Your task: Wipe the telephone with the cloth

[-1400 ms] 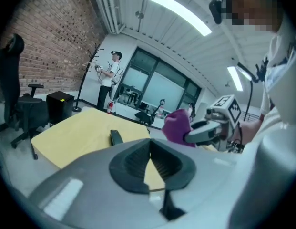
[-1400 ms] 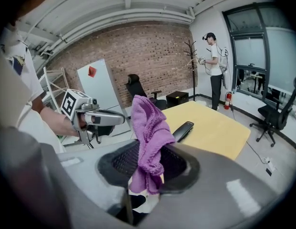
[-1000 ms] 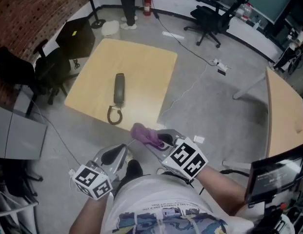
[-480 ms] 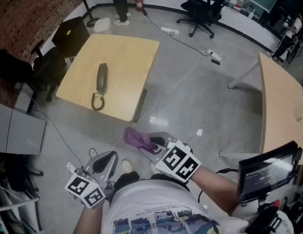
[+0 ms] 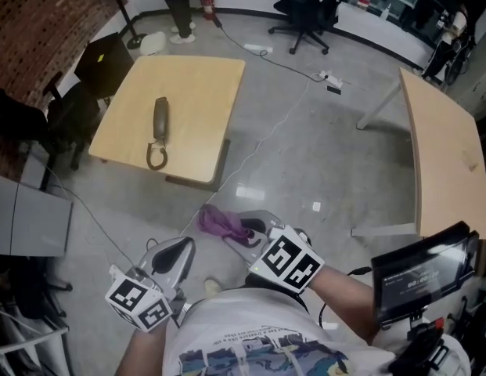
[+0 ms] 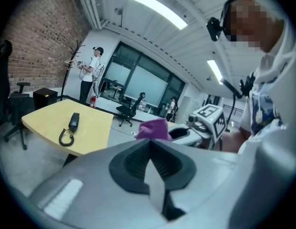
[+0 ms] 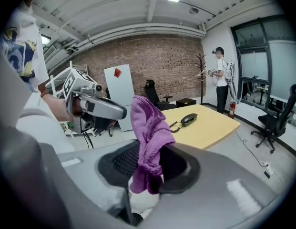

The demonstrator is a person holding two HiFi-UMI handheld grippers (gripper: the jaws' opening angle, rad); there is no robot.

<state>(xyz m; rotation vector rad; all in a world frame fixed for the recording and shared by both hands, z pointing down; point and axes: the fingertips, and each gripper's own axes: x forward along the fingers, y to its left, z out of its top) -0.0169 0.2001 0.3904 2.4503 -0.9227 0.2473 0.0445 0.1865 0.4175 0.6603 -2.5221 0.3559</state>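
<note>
Since a moment ago the yellow table (image 5: pixel 199 92) has drawn away from the two grippers, so bare floor now lies between its near edge and the purple cloth (image 5: pixel 217 221). The telephone (image 5: pixel 160 117) lies on the table's left part, well apart from both grippers. The right gripper (image 5: pixel 241 229) is clamped on the cloth, which hangs bunched between its jaws; the left gripper (image 5: pixel 182 245) is closed tight on nothing, and the print on the dark screen (image 5: pixel 419 269) is too small to read.

L gripper (image 5: pixel 178 249) low by waist, jaws closed, empty; R gripper (image 5: pixel 241 230) alongside, clamped on cloth (image 5: pixel 215 219).
</note>
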